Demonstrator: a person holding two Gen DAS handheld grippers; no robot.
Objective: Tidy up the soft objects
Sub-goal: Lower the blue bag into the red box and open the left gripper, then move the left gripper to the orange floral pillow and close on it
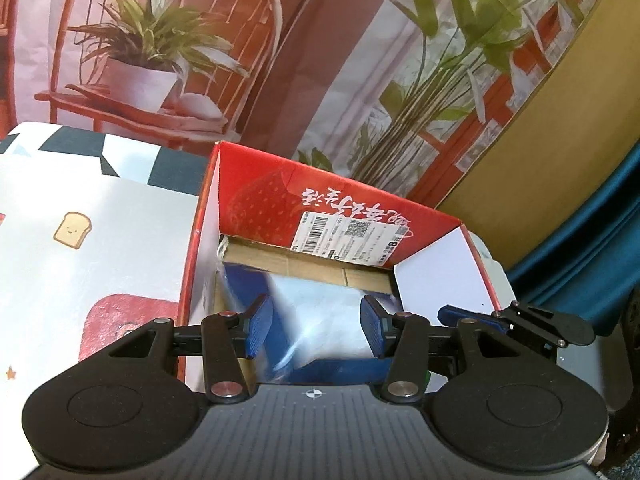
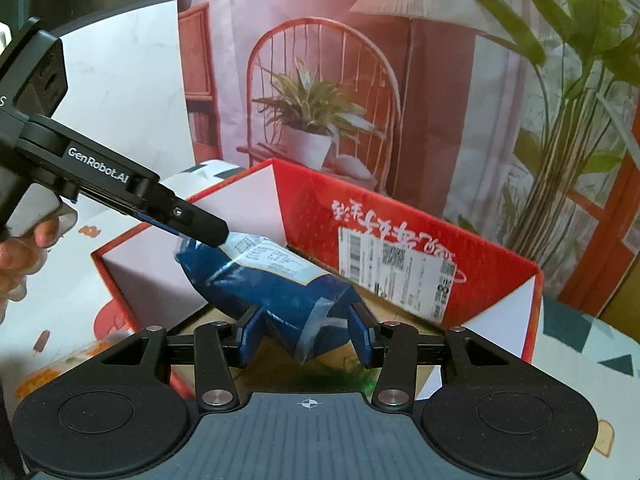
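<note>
A soft blue package (image 2: 276,300) with a white label hangs tilted inside the open red cardboard box (image 2: 312,216). My right gripper (image 2: 308,338) is shut on its lower end, with the pads (image 2: 250,336) pressing both sides. My left gripper (image 2: 208,234) comes in from the upper left and clamps the package's top end. In the left wrist view, the blurred blue and white package (image 1: 316,312) sits between the left gripper (image 1: 314,330), over the box (image 1: 260,200). One right gripper finger (image 1: 472,316) shows at the right.
The box stands on a white tablecloth (image 1: 80,240) printed with cartoons. A printed backdrop (image 1: 160,60) of a chair and plants hangs close behind. Something green (image 2: 332,380) lies on the box floor. A person's hand (image 2: 16,256) holds the left gripper. A blue curtain (image 1: 580,240) hangs at the right.
</note>
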